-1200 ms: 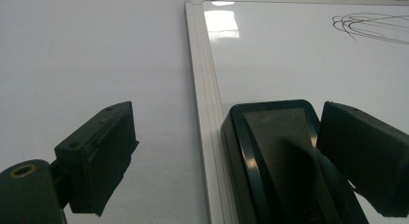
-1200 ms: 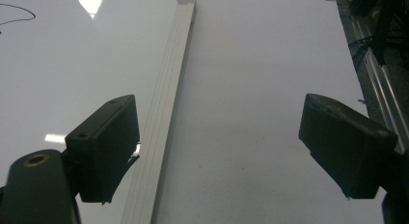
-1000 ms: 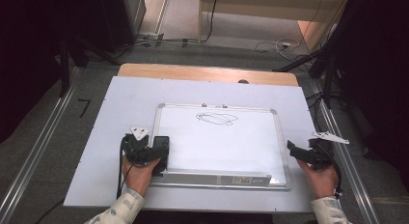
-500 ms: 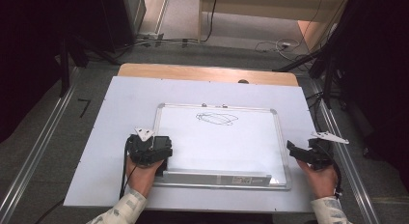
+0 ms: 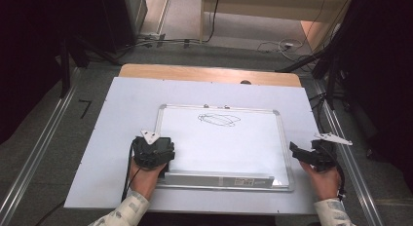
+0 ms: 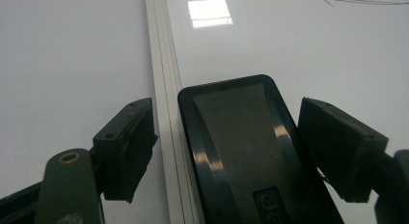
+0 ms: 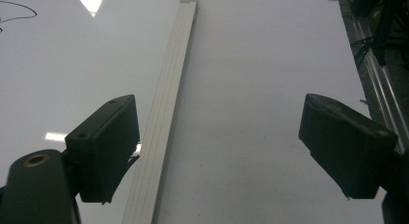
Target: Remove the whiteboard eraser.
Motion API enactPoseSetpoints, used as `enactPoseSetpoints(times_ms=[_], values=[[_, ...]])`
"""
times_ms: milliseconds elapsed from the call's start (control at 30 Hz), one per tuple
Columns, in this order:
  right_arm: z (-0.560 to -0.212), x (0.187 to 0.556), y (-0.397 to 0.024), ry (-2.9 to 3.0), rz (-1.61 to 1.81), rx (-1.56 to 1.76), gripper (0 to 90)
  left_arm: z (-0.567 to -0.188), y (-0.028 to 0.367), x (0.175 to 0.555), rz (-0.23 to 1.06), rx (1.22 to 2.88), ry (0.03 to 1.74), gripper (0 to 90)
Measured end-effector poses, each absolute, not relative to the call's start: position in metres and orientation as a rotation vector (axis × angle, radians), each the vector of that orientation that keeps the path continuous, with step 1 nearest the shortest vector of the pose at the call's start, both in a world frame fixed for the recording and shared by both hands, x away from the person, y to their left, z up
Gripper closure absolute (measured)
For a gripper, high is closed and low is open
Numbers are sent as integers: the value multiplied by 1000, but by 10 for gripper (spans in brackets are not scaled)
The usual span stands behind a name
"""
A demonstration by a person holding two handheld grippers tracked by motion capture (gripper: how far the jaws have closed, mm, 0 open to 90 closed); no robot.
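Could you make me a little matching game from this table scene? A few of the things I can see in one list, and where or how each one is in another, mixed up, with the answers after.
Things:
1. eraser
2. scribble
3. left gripper
4. right gripper

Places or states:
A. jaws wide apart with nothing between them, beside the right edge of the whiteboard
B. drawn in black near the board's top, towards the far side
C. black, lying on the board just inside its left frame
D. jaws either side of the eraser, which have just been closing

Pairs: 1-C, 2-B, 3-D, 4-A
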State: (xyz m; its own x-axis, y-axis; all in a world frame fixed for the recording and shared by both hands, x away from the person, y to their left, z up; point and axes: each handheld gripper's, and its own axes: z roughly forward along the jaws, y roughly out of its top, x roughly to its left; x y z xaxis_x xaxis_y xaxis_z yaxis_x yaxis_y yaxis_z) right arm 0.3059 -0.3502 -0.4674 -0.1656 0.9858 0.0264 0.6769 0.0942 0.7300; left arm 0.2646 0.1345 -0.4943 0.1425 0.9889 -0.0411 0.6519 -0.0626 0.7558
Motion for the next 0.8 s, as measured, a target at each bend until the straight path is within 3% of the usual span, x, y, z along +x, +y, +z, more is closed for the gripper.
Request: enactPoseSetpoints(times_ms=[433, 533, 800], values=[[-467, 306, -350, 1899, 849, 1626, 129, -496, 134, 265, 638, 1797, 1533, 315], [-467, 306, -350, 1899, 849, 1625, 129, -495, 133, 264, 645, 1807, 1512, 380], [-467, 306, -350, 1899, 848, 1625, 129, -495, 133, 264, 634, 1811, 1504, 387]])
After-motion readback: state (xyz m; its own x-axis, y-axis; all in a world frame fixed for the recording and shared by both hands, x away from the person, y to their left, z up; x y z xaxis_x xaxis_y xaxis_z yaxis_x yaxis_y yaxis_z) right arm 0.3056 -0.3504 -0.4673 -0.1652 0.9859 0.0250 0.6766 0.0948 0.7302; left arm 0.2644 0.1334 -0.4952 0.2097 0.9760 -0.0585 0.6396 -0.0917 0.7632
